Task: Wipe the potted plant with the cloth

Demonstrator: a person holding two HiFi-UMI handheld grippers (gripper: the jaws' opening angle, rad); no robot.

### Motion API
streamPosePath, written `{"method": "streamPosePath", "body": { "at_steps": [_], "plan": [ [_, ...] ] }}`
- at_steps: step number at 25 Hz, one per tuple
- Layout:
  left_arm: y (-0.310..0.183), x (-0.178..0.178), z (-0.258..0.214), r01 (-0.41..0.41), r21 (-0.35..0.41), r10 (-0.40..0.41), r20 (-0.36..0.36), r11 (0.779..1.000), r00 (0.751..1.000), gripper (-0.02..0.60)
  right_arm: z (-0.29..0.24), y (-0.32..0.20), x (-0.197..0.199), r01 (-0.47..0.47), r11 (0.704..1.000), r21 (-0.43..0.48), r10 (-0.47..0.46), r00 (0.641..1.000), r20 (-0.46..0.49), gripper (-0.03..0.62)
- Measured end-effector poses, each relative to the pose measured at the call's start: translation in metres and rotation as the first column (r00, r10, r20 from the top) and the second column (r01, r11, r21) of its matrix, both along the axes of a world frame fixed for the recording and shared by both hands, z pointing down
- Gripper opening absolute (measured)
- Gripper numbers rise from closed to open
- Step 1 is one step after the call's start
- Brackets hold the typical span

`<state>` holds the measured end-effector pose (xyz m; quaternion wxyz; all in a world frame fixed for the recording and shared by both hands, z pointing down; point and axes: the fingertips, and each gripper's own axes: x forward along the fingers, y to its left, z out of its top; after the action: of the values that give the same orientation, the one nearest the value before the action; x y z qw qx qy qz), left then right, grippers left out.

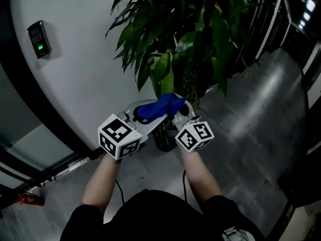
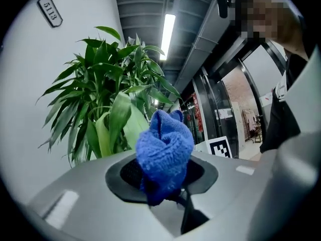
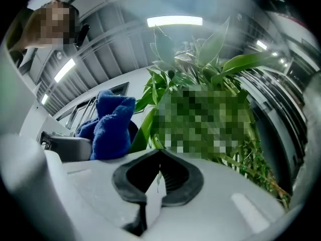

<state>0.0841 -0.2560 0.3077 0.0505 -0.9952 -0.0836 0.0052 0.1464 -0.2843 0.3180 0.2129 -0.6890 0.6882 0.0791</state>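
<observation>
The potted plant [image 1: 175, 29] with long green leaves stands against the curved white wall, its dark pot [image 1: 164, 137] just beyond my hands. My left gripper [image 1: 154, 116] is shut on a bunched blue cloth [image 1: 159, 107], held close under the lower leaves. In the left gripper view the cloth [image 2: 165, 152] bulges up from the jaws of the left gripper [image 2: 168, 185], with the plant [image 2: 108, 109] behind it. My right gripper [image 1: 183, 113] is beside the left one; in its own view the right gripper [image 3: 159, 177] is shut on nothing, with the cloth [image 3: 110, 124] to its left.
An access keypad [image 1: 39, 38] is mounted on the white wall [image 1: 75, 69]. Grey tiled floor [image 1: 261, 109] spreads to the right towards glass doors. A small red object [image 1: 30, 199] lies at the wall's foot on the left. A number plate [image 2: 50, 11] hangs on the wall.
</observation>
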Motion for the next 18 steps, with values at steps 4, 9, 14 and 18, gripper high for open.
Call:
{"method": "streamPosePath", "body": {
  "at_steps": [4, 9, 14, 18],
  "plan": [
    [0.0, -0.008, 0.009, -0.023, -0.066, 0.022, -0.007, 0.998, 1.0, 0.152, 0.002, 0.0, -0.005, -0.007, 1.0, -0.008, 0.007, 1.0, -0.021, 0.003],
    [-0.004, -0.017, 0.022, -0.025, -0.091, 0.025, 0.007, 0.996, 1.0, 0.152, 0.007, 0.003, -0.008, -0.013, 1.0, -0.013, 0.013, 1.0, -0.017, 0.003],
    [-0.007, -0.024, 0.038, -0.026, -0.108, 0.029, 0.03, 0.994, 0.999, 0.152, 0.023, 0.004, -0.012, -0.032, 0.998, -0.046, 0.031, 0.999, -0.018, 0.003],
    [-0.012, -0.031, 0.049, -0.025, -0.129, 0.031, 0.046, 0.991, 0.998, 0.152, 0.035, 0.006, -0.018, -0.047, 0.996, -0.077, 0.046, 0.999, -0.019, 0.003]
  ]
}}
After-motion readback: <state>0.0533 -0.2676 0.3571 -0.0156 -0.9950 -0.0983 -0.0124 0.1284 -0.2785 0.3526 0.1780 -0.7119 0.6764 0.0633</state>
